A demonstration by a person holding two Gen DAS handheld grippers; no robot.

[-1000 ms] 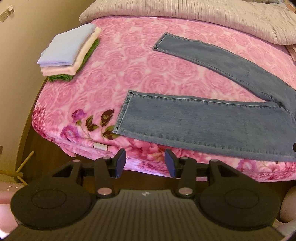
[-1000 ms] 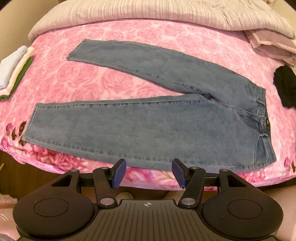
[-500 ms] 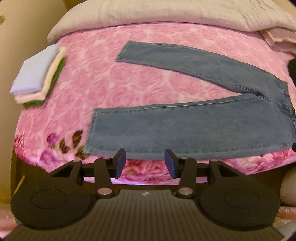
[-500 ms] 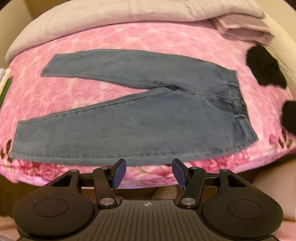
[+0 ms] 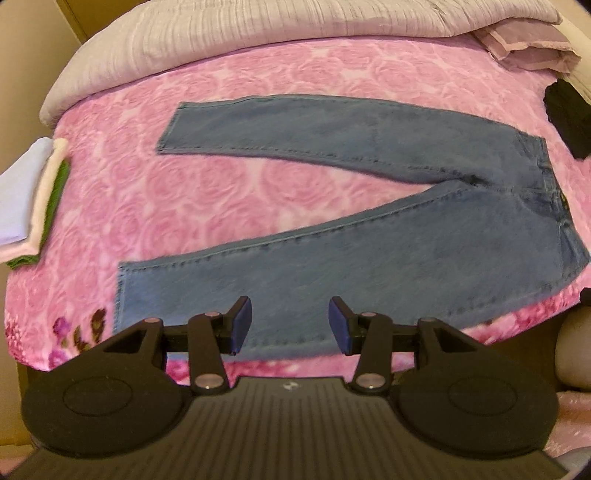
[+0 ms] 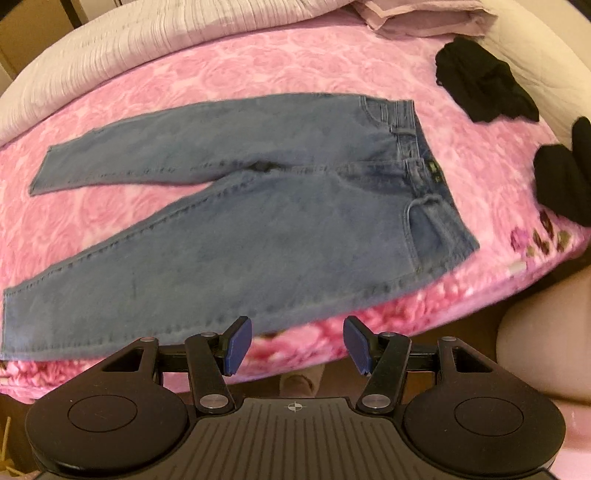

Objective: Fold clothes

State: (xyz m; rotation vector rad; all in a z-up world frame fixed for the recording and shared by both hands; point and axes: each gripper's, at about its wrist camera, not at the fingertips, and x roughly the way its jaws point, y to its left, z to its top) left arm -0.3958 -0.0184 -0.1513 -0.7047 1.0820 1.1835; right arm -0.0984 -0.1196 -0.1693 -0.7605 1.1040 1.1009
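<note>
Your left gripper (image 5: 290,325) and right gripper (image 6: 297,345) both gape wide, holding nothing. The jeans (image 6: 258,229) lie flat on the pink blanket (image 6: 258,70), legs splayed. Pinch blanket along with denim and the fold drags crooked.

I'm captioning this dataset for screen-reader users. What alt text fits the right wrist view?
Blue jeans lie flat and unfolded on a pink rose-patterned blanket, legs spread to the left, waistband to the right. The open right hand-held gripper hovers at the bed's near edge, holding nothing. Black garments sit at the far right, a pale quilt behind.
</note>
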